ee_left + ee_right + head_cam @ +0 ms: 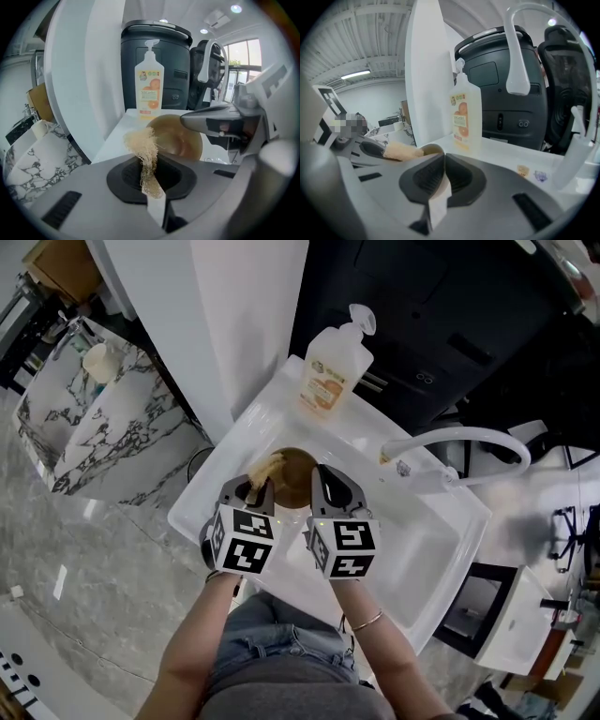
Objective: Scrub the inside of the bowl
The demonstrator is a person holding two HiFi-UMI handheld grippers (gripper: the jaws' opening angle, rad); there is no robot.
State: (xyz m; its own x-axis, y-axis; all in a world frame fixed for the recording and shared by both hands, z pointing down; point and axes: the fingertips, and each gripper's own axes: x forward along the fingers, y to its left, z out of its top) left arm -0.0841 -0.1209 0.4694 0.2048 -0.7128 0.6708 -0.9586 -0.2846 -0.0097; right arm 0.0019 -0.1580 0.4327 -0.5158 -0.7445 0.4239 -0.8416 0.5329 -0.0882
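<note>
Left claw is clamped on a soft, floppy scrubber, right claw pinches the bowl by its thin rim, looks light, stiff, probably slippery.

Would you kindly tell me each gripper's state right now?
Left gripper: shut on the beige fibrous scrubber.
Right gripper: shut on the rim of the round brown bowl.

text: none legible | soap bottle label: print too blurred to read
</note>
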